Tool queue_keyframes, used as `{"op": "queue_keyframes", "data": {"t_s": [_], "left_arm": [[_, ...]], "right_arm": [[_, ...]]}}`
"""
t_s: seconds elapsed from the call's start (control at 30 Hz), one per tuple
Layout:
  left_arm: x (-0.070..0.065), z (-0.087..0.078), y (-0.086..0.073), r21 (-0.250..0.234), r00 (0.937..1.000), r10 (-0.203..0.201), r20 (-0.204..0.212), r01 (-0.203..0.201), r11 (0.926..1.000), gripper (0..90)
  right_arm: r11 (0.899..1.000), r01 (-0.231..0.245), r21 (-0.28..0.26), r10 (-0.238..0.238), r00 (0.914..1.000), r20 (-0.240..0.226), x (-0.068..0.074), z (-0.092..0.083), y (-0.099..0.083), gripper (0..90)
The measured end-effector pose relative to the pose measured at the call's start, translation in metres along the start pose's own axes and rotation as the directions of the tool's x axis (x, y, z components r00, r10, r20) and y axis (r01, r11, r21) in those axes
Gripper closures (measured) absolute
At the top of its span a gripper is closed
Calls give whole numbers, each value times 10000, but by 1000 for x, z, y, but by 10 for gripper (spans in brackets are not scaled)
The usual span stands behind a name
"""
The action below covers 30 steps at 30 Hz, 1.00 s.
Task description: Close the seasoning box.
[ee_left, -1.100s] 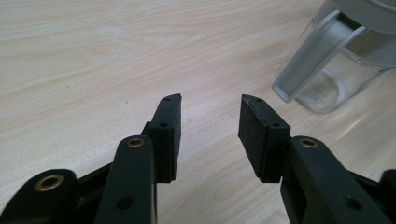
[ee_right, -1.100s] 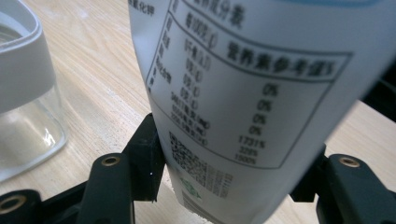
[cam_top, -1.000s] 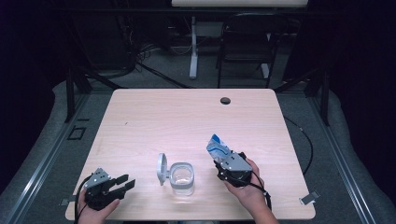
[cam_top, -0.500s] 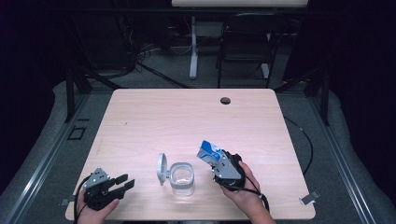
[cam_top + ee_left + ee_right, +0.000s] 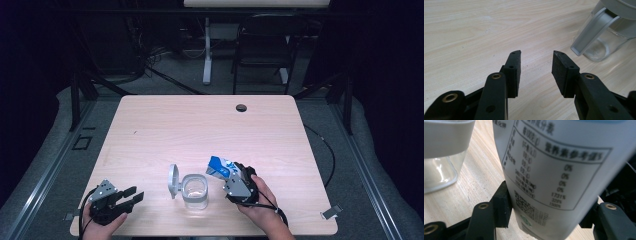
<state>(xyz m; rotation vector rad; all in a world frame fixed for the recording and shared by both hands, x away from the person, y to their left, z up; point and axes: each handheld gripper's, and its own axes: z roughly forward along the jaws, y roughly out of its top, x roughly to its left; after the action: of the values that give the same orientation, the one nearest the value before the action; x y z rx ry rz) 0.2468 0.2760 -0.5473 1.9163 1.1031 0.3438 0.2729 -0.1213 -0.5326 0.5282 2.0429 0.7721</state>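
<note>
Light wood-grain worktop (image 5: 165, 130) is sitting on grey floor in a dark room, a chair (image 5: 262, 47) behind it, a small dark round hole (image 5: 241, 107) near its far edge. Clear jar (image 5: 194, 190), lid (image 5: 173, 180) flipped open, is standing near the front edge. Right claw (image 5: 226, 172) is gripping a blue-white packet (image 5: 218, 167) just right of the jar, tilted towards it. Packet is showing a printed table (image 5: 559, 175) with percent figures and a QR code; characters unreadable. Left claw (image 5: 131, 195) is resting wide and empty, well left of the jar.
</note>
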Motion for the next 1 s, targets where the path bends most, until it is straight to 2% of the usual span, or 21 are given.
{"op": "queue_keyframes", "data": {"t_s": [0.37,0.4,0.53,0.73,0.8,0.87,0.93,1.0], "left_arm": [[1,0,0,19,10000,14,-18,-14,10000,598],[1,0,0,24,10000,18,-18,-18,10000,597],[1,1,0,33,10000,5,-10,-5,10000,597],[1,0,0,-18,10000,8,-5,-8,10000,598],[1,-1,0,20,10000,16,-17,-16,10000,597],[1,-1,0,4,10000,22,-29,-22,10000,597],[1,-2,1,-38,10000,2,-29,-2,10000,596],[1,-1,0,-51,10000,16,-27,-17,10000,596]], "right_arm": [[9979,653,20,-653,9975,272,4,1,0,419],[9957,911,138,-916,9952,353,4,1,0,419],[9941,1075,129,-1080,9932,445,6,1,0,419],[9855,1671,296,-1684,9844,517,7,1,5,419],[9833,1791,317,-1805,9823,499,7,0,6,419],[9853,1704,128,-1708,9843,439,7,1,7,420],[9820,1885,137,-1889,9807,494,7,0,8,420],[9737,2265,243,-2275,9721,570,7,0,11,420]]}}
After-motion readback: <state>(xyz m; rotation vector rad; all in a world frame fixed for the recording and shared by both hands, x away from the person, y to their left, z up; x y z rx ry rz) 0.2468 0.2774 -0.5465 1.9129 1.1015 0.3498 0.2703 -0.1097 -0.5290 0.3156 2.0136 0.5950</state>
